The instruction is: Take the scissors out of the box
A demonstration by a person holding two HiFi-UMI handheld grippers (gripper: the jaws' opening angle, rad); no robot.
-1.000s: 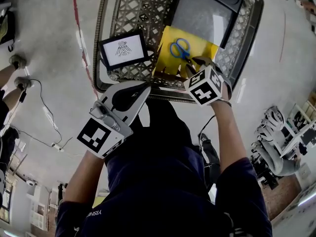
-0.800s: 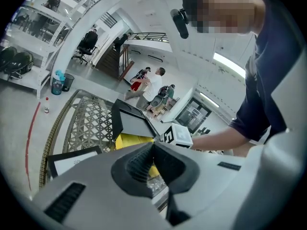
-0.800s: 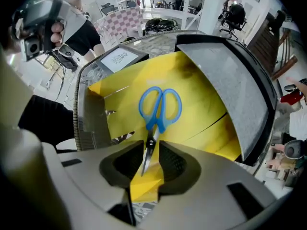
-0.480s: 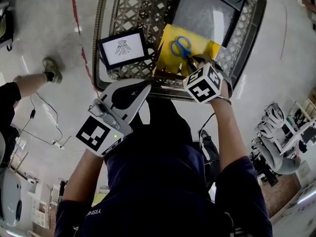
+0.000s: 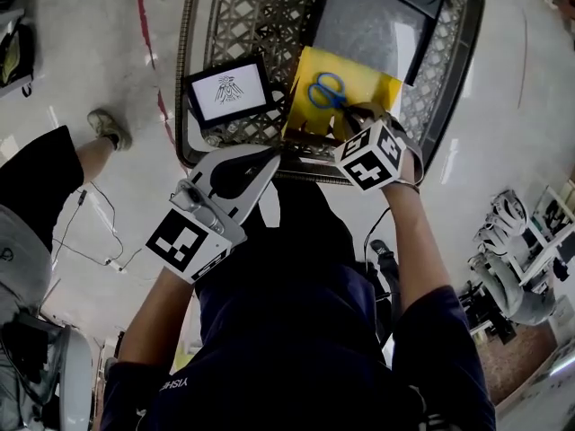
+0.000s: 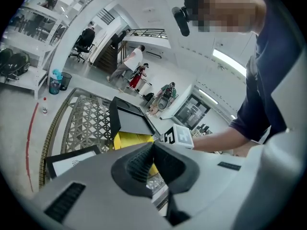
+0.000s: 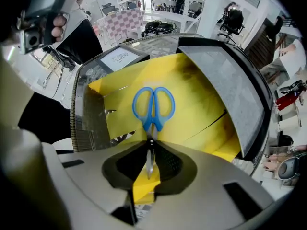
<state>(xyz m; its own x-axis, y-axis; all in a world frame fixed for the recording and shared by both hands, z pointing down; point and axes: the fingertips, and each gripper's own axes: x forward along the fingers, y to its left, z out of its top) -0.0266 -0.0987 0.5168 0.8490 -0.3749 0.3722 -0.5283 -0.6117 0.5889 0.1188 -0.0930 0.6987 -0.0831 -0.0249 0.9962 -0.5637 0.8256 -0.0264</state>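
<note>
Yellow box holds blue scissors, blades pinched by the closing right gripper; left gripper jaws pressed together.

In the head view the right gripper, its jaws just now closing on the scissors, hides the blades from us; only the blue handles show. The basket runs off the top edge. We cannot make out the small drawing on the framed picture.
</note>
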